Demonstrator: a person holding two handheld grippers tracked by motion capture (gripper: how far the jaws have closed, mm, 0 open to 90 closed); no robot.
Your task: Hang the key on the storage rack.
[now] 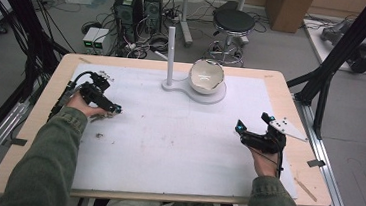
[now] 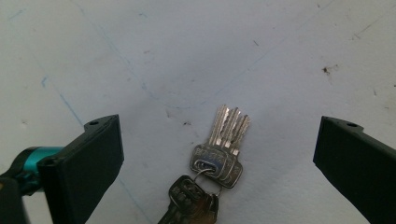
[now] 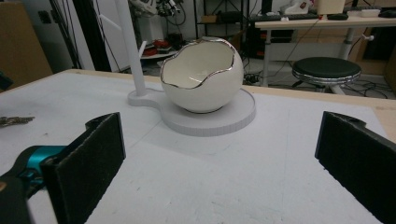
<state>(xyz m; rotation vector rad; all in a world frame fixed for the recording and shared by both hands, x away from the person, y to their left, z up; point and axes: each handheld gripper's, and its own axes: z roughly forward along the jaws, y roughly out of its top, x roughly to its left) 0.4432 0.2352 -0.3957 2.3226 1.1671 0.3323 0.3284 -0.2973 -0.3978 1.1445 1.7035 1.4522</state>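
A bunch of silver keys [image 2: 218, 161] on a ring lies flat on the white mat, right between the wide-apart jaws of my left gripper [image 2: 219, 137], which touch nothing. From above, the left gripper [image 1: 106, 101] hovers at the mat's left side with the keys [image 1: 101, 118] just beneath it. A white egg-shaped bowl [image 3: 203, 77] with a silver jagged rim sits on a white stand [image 3: 233, 122] ahead of my right gripper [image 3: 219, 140], whose jaws are open and empty. In the high view the right gripper [image 1: 253, 123] is at the mat's right side, well short of the bowl [image 1: 206, 76].
The stand has a tall white post [image 1: 170, 56] left of the bowl. The white mat [image 1: 177, 147] covers most of the wooden table [image 1: 309, 184]. A small dark smudge [image 1: 99, 136] marks the mat near the left forearm. The keys [image 3: 14, 120] show far left in the right gripper view.
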